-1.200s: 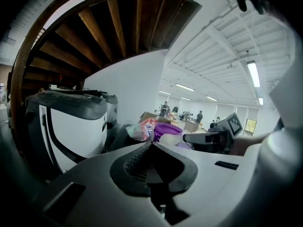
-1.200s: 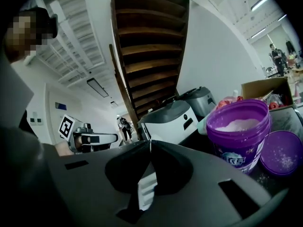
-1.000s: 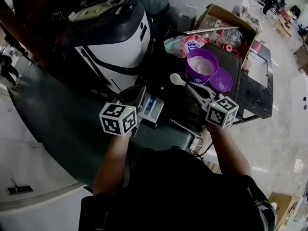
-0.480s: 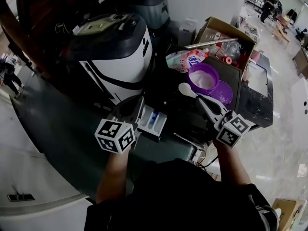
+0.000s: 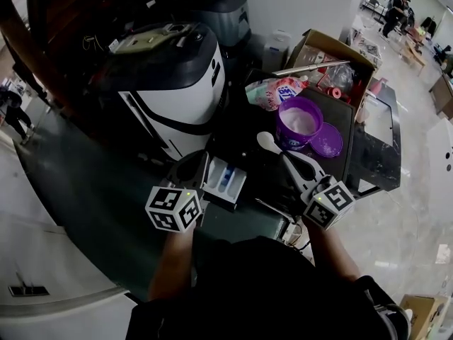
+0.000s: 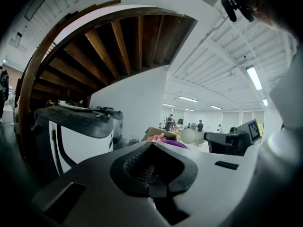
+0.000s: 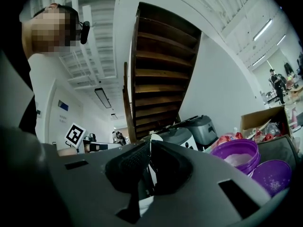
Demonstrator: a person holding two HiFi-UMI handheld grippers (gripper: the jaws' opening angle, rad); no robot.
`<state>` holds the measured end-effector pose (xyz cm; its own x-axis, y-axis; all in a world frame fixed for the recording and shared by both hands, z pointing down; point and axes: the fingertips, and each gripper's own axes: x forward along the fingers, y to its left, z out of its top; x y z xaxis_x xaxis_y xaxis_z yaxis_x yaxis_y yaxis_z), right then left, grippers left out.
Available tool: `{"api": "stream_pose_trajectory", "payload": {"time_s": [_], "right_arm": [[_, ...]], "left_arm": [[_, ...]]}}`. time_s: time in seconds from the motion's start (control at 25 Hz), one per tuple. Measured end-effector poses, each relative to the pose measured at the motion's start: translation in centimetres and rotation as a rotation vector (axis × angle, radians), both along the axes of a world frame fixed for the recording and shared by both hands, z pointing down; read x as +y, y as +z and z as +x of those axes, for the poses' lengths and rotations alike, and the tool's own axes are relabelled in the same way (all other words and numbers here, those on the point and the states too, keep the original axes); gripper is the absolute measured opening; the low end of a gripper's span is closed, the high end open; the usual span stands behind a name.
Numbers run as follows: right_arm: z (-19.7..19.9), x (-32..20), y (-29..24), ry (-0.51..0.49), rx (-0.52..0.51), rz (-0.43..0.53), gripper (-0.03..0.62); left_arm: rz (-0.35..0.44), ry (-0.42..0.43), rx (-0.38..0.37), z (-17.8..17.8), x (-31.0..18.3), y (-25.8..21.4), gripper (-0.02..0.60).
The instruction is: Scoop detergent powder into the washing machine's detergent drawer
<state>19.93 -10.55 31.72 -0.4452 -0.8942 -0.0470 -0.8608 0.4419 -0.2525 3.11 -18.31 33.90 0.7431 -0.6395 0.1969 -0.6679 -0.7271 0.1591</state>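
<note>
In the head view the white detergent drawer (image 5: 225, 180) with a blue insert stands pulled out in front of the white and black washing machine (image 5: 170, 83). My left gripper (image 5: 193, 163) hangs just left of the drawer, jaws shut with nothing between them (image 6: 151, 144). My right gripper (image 5: 288, 159) is shut on the handle of a white spoon (image 5: 267, 142), whose bowl hovers between the drawer and the open purple powder tub (image 5: 299, 121). I cannot tell whether the bowl holds powder. The spoon's handle shows between the jaws in the right gripper view (image 7: 149, 169).
The tub's purple lid (image 5: 328, 140) lies to its right on a dark surface. A pink detergent bag (image 5: 272, 91) lies behind the tub, and an open cardboard box (image 5: 333, 48) of clutter stands farther back. A grey appliance (image 5: 219, 6) stands behind the washing machine. People stand far off.
My right gripper has carried the spoon a little away from the purple tub, toward the drawer. The left gripper has stayed beside the drawer.
</note>
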Motion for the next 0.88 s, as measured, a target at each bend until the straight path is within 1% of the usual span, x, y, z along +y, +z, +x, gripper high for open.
{"api": "stream_pose_trajectory", "payload": {"time_s": [0.2,0.4,0.6,0.88], "right_arm": [[0.3,-0.5,-0.5,0.003,0.036,0.000,0.018],[1.4,-1.6,-1.6,0.025,0.061,0.020,0.018],[2.0,-2.9,-2.6,0.058,0.061,0.039,0.018],[1.4,-3.7,-1.7,0.061,0.077,0.022,0.018]], "left_arm": [[0.009,-0.006,-0.011,0.2,-0.6,0.2,0.008],[0.037,0.013,-0.033,0.7,-1.6,-0.3,0.008],[0.029,-0.013,0.005,0.8,-3.4,-1.2,0.008],[0.037,-0.016,-0.011,1.1,-3.9,-1.0,0.008]]}}
